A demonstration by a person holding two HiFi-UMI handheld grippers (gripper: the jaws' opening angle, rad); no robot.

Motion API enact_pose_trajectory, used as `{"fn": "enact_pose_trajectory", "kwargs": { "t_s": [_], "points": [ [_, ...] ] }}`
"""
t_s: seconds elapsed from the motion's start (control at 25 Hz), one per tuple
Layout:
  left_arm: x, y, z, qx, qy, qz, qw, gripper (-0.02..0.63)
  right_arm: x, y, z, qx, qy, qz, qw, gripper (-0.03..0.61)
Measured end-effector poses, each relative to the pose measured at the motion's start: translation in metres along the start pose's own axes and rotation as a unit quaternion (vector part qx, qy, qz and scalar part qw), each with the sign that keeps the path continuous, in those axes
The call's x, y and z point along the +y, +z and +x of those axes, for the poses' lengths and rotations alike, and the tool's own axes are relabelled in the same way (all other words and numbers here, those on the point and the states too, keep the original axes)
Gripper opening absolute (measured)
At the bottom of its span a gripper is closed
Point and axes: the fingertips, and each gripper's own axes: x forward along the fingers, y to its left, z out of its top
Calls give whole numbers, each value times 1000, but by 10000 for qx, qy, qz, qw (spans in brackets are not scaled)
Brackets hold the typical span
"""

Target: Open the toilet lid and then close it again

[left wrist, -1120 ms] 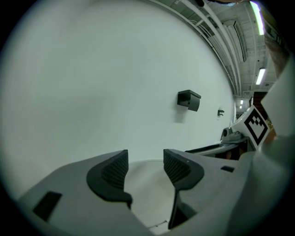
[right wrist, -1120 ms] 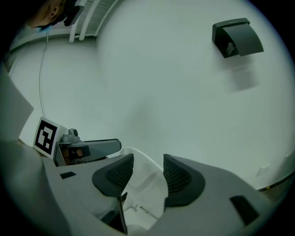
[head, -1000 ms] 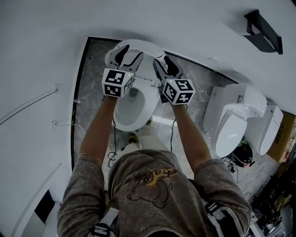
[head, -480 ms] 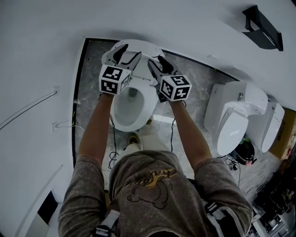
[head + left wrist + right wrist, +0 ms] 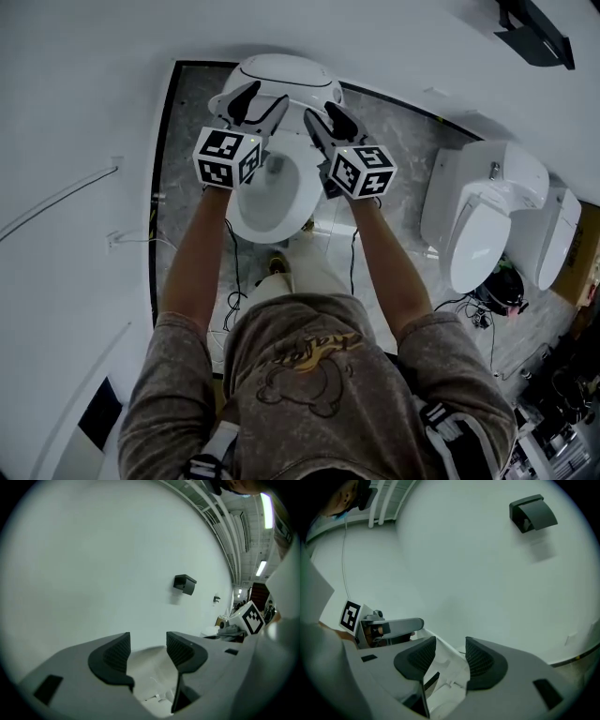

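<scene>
As lid (image 5: 281,73) stands up, left gripper (image 5: 147,649), right gripper (image 5: 451,656), fingers (image 5: 479,659) apart

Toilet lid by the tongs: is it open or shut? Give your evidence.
Open. In the head view the toilet lid stands raised behind the bowl, whose inside is uncovered.

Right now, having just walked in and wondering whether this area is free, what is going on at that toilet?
A person stands over the toilet with a gripper in each hand. Its lid is up and the bowl is exposed. The left gripper and the right gripper are both at the raised lid, jaws apart, with its white edge showing between them but not clamped. A second toilet to the right sits untouched.
</scene>
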Motion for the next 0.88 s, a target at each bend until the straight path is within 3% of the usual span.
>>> {"fn": "enact_pose_trajectory", "kwargs": {
  "t_s": [0.4,0.88],
  "points": [
    [-39,-51,-97,-218,-85,-204,9995,213,64,-64,-63,-285,-29,56,9996,213],
    [-79,-150,-181,79,138,-360,9992,197,117,-169,-118,186,290,-449,9984,216]
  ]
}}
